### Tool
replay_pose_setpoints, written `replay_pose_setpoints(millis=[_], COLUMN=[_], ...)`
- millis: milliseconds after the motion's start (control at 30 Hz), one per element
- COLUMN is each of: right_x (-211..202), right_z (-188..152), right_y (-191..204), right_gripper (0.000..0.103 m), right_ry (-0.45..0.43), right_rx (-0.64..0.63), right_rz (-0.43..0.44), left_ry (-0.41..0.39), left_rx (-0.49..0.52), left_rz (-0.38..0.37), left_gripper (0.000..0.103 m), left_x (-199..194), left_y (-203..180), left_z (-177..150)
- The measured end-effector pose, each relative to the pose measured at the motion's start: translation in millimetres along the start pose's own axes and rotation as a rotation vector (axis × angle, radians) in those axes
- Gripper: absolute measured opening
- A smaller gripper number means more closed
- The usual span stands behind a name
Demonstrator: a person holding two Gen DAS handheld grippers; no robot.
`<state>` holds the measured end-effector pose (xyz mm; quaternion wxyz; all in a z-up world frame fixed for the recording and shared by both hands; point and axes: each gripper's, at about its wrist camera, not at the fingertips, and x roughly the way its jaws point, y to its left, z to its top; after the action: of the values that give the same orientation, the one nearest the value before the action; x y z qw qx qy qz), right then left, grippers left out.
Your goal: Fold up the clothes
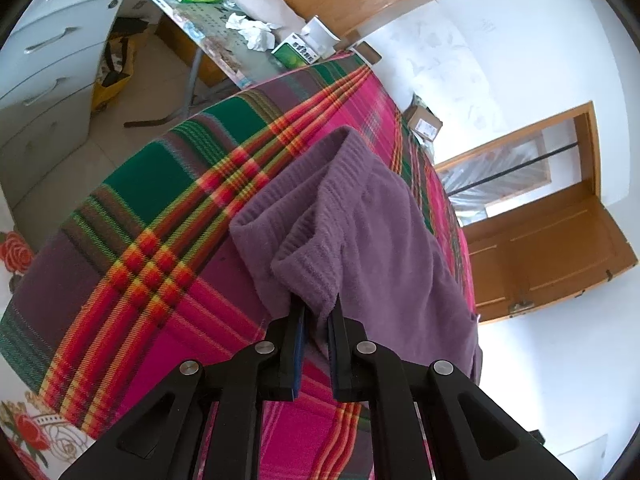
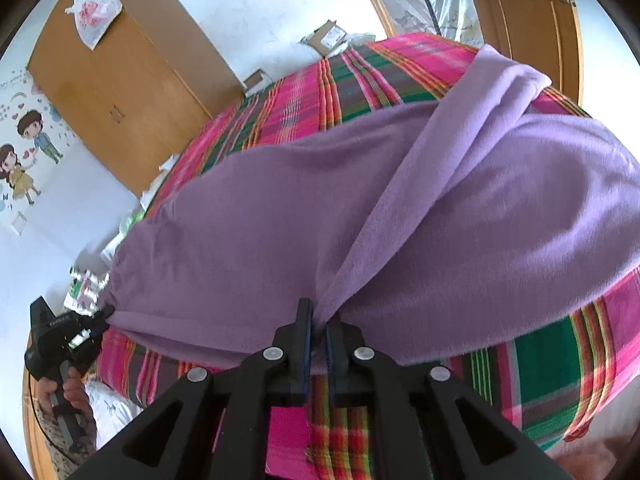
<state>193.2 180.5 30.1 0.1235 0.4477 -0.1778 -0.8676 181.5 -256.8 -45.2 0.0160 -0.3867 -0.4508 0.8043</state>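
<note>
Both the left gripper (image 1: 318, 306) and right gripper (image 2: 319, 316) pinched the purple garment (image 2: 280, 220) over the plaid blanket (image 1: 160, 208)

I have 2 fisheye views, 1 on each handheld gripper, each looking forward along its own 2 fingers and tilted downward. My left wrist camera sits close above the plaid blanket (image 1: 168, 216), facing along the bed toward a cluttered side table (image 1: 224, 40) and a wooden door (image 1: 548, 248) at the right edge. My right wrist camera is just as near, facing across the bed toward a wooden wardrobe (image 2: 120, 92) and a wall with cartoon stickers. Both views share the blanket and the purple garment (image 2: 248, 216), which fills most of the right frame. The right view also catches the left gripper (image 2: 107, 312) at its lower left edge.
</note>
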Motion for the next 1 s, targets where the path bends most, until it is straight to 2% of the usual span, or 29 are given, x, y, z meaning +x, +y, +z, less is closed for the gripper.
replay_pose_setpoints(millis=[100, 267, 433, 533, 567, 633, 767, 933, 1000], right_x=[-4, -25, -36, -25, -19, -7, 17, 20, 17], right_z=[-4, -3, 8, 18, 21, 22, 13, -11, -18], right_y=[-1, 3, 18, 35, 41, 49, 55, 56, 56], right_gripper=[0.01, 0.01, 0.011, 0.01, 0.011, 0.011, 0.011, 0.011, 0.011], right_ry=[0.006, -0.041, -0.103, -0.104, -0.096, -0.064, 0.024, 0.081, 0.077], right_rx=[-0.014, -0.083, -0.164, -0.232, -0.257, -0.285, -0.321, -0.362, -0.368], right_rz=[-0.006, -0.016, 0.009, 0.021, 0.026, 0.039, 0.056, 0.071, 0.08], left_ry=[0.002, -0.006, -0.077, -0.116, -0.111, -0.092, -0.037, 0.054, 0.083], left_rx=[-0.002, 0.008, 0.014, 0.068, 0.077, 0.101, 0.172, 0.235, 0.25], left_rz=[0.001, 0.0, 0.006, 0.011, -0.002, -0.024, -0.016, -0.001, -0.003], left_gripper=[0.011, 0.011, 0.011, 0.011, 0.011, 0.018, 0.018, 0.018, 0.018], left_x=[-2, -11, -32, -39, -38, -30, -7, 18, 23], left_y=[1, -1, -7, -23, -29, -40, -55, -60, -57], left_z=[0, -4, -5, -5, -6, -7, -17, -35, -41])
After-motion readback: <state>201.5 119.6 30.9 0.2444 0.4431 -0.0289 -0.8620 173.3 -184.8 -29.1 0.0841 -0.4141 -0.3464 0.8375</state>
